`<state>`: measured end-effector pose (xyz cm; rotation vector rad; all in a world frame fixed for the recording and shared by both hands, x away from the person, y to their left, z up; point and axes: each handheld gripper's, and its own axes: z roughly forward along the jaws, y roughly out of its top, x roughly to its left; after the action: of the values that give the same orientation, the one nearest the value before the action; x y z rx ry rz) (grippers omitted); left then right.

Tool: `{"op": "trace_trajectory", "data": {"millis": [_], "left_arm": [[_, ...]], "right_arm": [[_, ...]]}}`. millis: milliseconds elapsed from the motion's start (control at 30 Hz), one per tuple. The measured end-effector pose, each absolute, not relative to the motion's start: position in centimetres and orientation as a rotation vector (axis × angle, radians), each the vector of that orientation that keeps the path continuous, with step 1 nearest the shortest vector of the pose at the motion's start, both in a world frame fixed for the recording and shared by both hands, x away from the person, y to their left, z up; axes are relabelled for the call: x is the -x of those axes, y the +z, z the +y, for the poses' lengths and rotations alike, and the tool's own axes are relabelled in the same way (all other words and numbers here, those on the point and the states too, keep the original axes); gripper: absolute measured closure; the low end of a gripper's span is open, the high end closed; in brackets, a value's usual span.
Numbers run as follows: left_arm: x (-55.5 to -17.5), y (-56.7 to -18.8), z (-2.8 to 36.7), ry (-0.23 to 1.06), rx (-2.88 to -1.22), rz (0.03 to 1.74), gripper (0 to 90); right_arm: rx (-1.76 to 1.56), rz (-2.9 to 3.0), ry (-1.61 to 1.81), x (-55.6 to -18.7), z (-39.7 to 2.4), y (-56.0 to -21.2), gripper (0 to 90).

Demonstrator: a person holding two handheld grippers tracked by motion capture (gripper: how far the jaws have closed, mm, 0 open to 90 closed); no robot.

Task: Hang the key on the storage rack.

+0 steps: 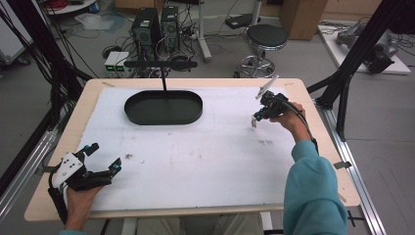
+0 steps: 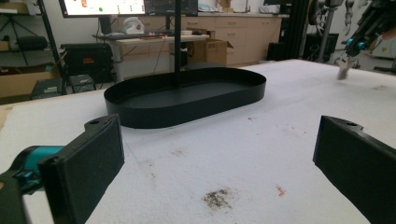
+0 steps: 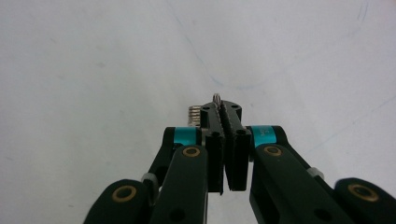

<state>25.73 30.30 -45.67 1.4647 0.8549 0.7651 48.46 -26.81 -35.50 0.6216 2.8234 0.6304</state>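
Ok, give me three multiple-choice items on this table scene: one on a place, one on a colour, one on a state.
1. Where on the table does the tray stand?
A. far side, left of the middle
B. near edge, at the right
C. under the right claw

2. What colour is the tray?
A. white
B. black
C. red

3. How do the jaws of the left claw stand?
A. shut on a small thing
B. shut on nothing
C. wide apart with nothing between them

Answers:
1. A, as the high view shows it beyond the middle, toward the left.
2. B, its wall and floor are black in both the high view and the left gripper view.
3. C, bare table shows between its two pads, while it is the right claw that is shut on a small metal thing.
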Motion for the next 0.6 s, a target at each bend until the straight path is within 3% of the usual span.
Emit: {"op": "trace_trajectory", "data": {"millis": [200,333,600], "left_arm": [[-25.7,-44.9,30.8,0.754,-1.441,0.858,2.3],[-25.8,-43.3,31.1,0.674,-1.444,0.838,2.3],[-26.8,-38.7,30.4,0.626,-1.560,0.720,2.3]], "right_arm": [[-0.571,2.755,0.841,-46.3,-26.5,-33.0,88.7],[-0.509,2.682,1.057,-44.2,-26.3,-30.5,88.7],[-0.403,2.573,1.355,-41.3,-25.0,-27.8,88.7]]}}
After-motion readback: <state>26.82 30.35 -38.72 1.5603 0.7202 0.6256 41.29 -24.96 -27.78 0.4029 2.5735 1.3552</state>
